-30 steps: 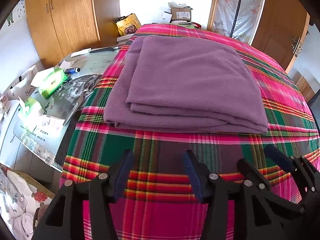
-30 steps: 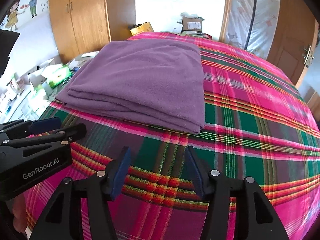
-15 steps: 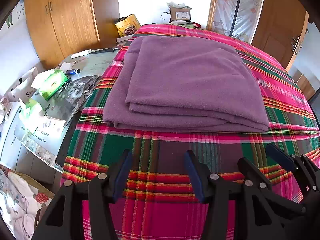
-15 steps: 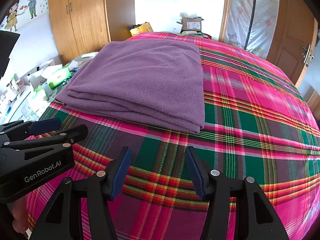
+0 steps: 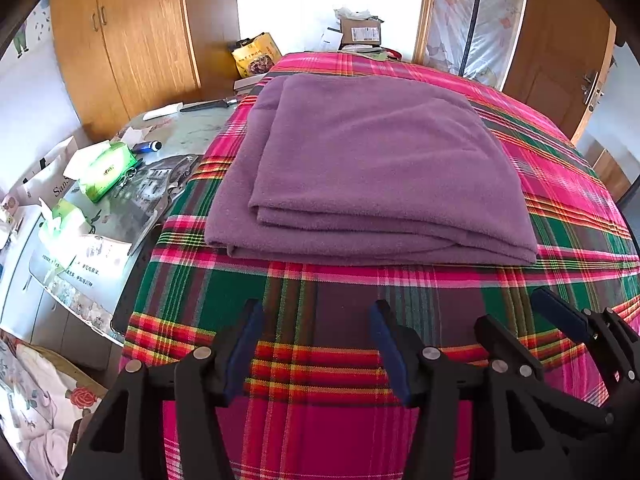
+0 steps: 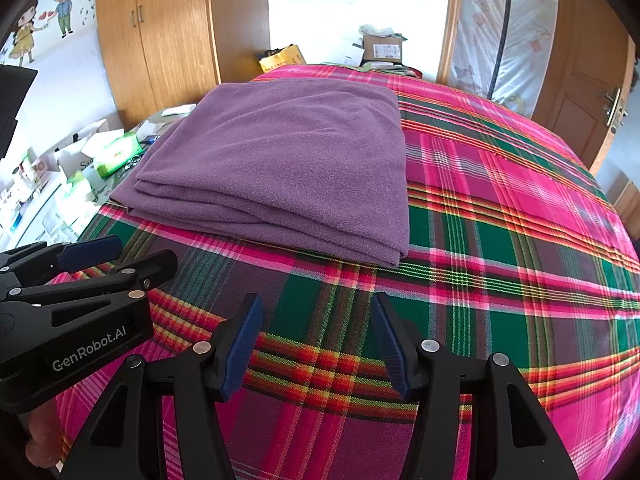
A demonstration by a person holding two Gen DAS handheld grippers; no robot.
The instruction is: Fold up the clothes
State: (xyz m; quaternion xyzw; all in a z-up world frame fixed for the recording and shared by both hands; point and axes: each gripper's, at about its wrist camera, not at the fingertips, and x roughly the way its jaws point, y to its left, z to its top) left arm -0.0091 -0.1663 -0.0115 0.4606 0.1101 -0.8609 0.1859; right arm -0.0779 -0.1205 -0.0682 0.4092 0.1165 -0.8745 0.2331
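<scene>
Left wrist view: the folded purple blanket [image 5: 360, 172] lies flat on the plaid bedspread [image 5: 320, 420]. The cluttered side table [image 5: 120, 200] is partly cut off. The left claw [image 5: 316, 344] is spread wide, empty, apart from the blanket.

Right wrist view: the right claw [image 6: 316, 344] is spread wide, holding nothing. A fingertip [image 6: 40, 440] shows beneath the left claw.

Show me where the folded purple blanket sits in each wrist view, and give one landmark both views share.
Left wrist view: the purple blanket fills the upper centre, ahead of the open left gripper.
Right wrist view: the blanket lies upper centre-left, beyond the open right gripper.
Shared landmark: the green tissue pack on the side table left of the bed.
</scene>
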